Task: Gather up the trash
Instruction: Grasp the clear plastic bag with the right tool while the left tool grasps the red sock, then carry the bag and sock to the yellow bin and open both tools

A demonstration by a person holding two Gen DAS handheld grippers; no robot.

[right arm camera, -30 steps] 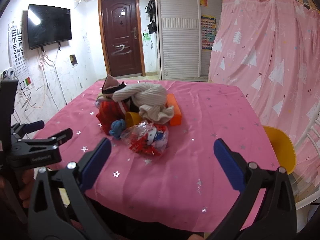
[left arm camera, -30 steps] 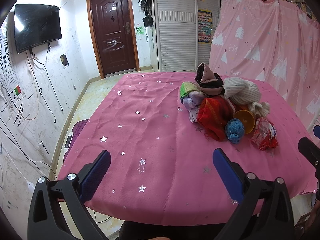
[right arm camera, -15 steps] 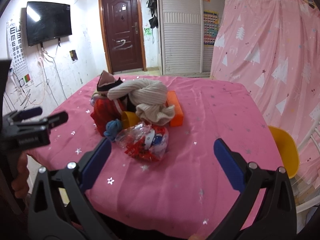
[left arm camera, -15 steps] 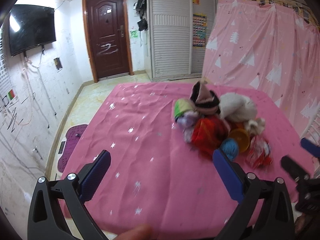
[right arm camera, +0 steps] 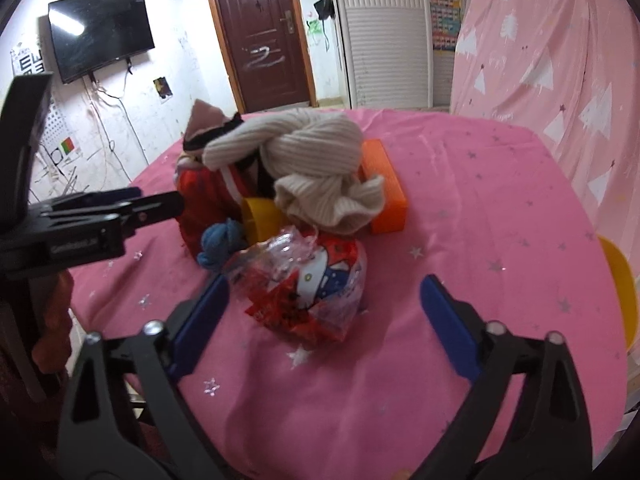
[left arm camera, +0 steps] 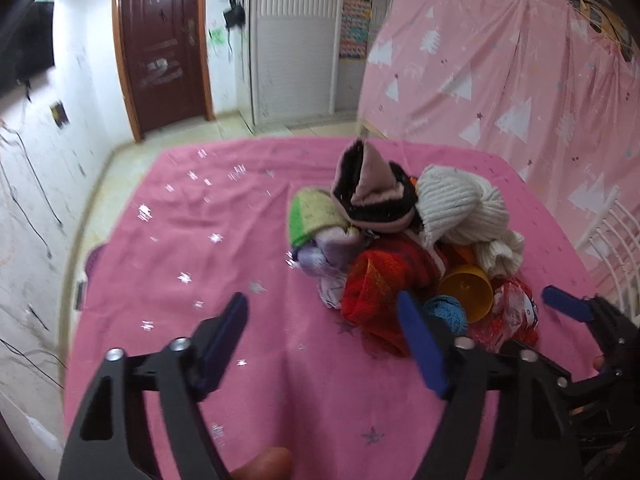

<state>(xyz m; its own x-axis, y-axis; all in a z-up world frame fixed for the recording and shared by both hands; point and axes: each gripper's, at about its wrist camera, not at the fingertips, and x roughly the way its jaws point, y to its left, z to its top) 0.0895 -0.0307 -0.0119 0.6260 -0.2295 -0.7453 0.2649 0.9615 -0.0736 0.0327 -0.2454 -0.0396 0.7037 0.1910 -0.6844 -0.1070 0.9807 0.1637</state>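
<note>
A crinkled clear-and-red plastic bag [right arm camera: 308, 284] lies on the pink star-print tablecloth [right arm camera: 480, 208] at the near edge of a pile of clothes. My right gripper [right arm camera: 326, 316] is open around it and its jaws are closing. The bag sits between the blue pads without being pressed. In the left wrist view the same bag [left arm camera: 514, 312] lies at the far right, beside a right gripper finger [left arm camera: 564, 306]. My left gripper [left arm camera: 326, 340] is open over bare cloth just left of the red cloth [left arm camera: 380, 280]. Its jaws are closing on nothing.
The pile holds a cream knit sweater [right arm camera: 316, 160], a yellow cup [right arm camera: 260, 216], a blue yarn ball [right arm camera: 220, 240], an orange box [right arm camera: 384, 184] and a black-and-pink hat [left arm camera: 372, 192]. A yellow chair [right arm camera: 620, 280] stands at the table's right edge, near a pink curtain [left arm camera: 500, 72].
Both grippers have come forward toward the pile and tipped downward. Both pairs of jaws have narrowed. The plastic bag now lies between the right gripper's fingers.
</note>
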